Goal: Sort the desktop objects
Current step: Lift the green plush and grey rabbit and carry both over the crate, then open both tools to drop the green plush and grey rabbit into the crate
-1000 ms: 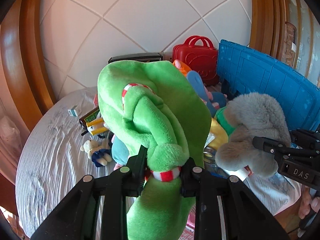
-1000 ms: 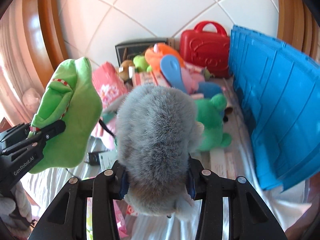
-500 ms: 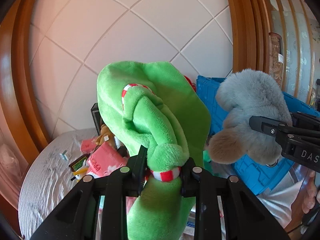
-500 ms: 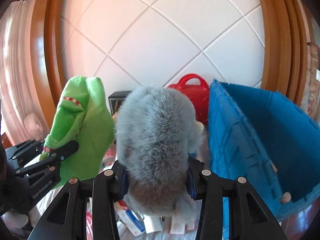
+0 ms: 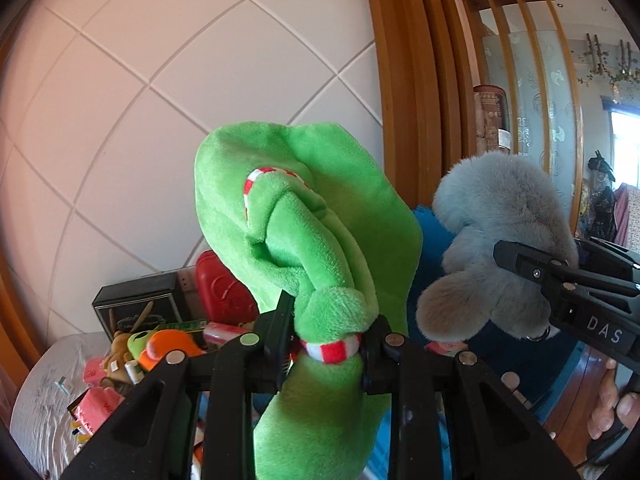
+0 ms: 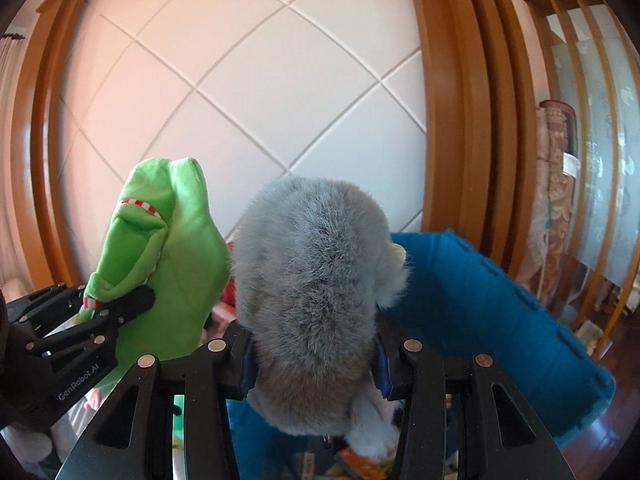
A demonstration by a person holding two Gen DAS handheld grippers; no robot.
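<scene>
Green plush toy stands upright in the left tongs.

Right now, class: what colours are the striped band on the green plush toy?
Red and white stripes on the band of the green plush toy, clearest in the left wrist view.

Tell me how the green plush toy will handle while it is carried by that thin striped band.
The green plush toy is probably floppy: the left gripper pinches only its narrow part, and the body bulges above and below. It looks light. It may swing and brush the grey plush toy beside it.
</scene>
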